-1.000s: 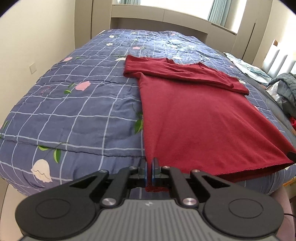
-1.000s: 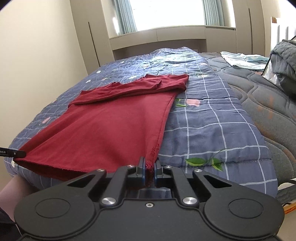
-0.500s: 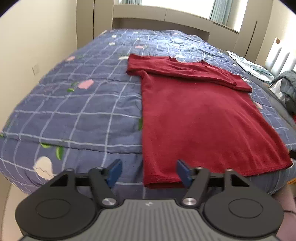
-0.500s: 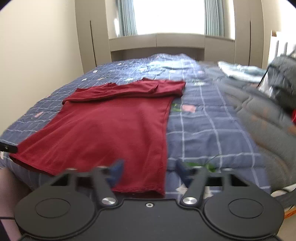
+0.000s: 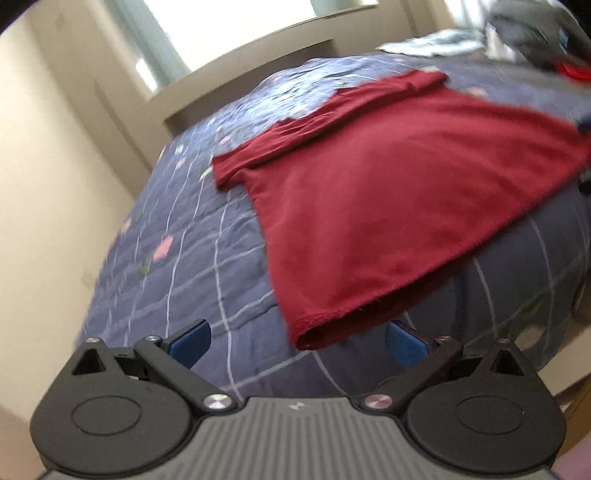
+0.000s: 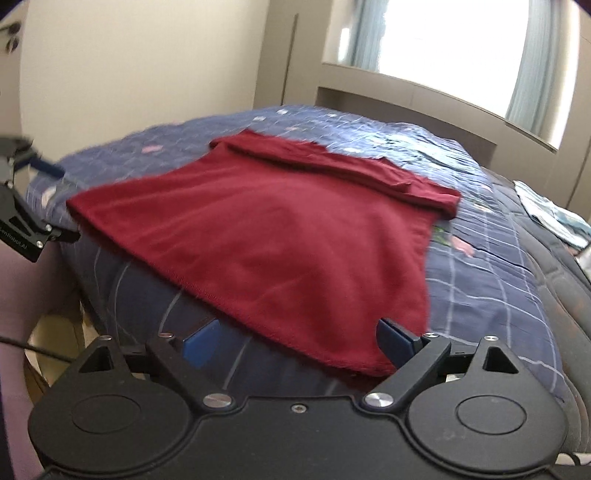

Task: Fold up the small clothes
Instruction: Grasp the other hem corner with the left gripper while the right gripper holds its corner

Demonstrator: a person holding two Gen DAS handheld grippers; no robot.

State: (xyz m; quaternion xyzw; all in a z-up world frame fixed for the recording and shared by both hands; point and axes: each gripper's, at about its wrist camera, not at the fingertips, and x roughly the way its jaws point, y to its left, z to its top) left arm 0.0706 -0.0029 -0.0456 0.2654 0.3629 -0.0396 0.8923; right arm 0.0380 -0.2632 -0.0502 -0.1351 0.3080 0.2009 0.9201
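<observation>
A bed (image 5: 192, 258) under a blue checked floral quilt (image 6: 491, 258) carries a dark red T-shirt (image 5: 376, 206), spread flat with its sleeves folded across the top and its hem overhanging the near edge. Only the right wrist view shows the left claw (image 6: 22, 192) beside the shirt's far corner. Both the left claw (image 5: 295, 341) and the right claw (image 6: 295, 341) gape wide, holding nothing, just short of the hem.

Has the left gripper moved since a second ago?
Yes. The left gripper has let go of the red shirt hem, opened, and swung left: the window now sits ahead instead of off right.
</observation>
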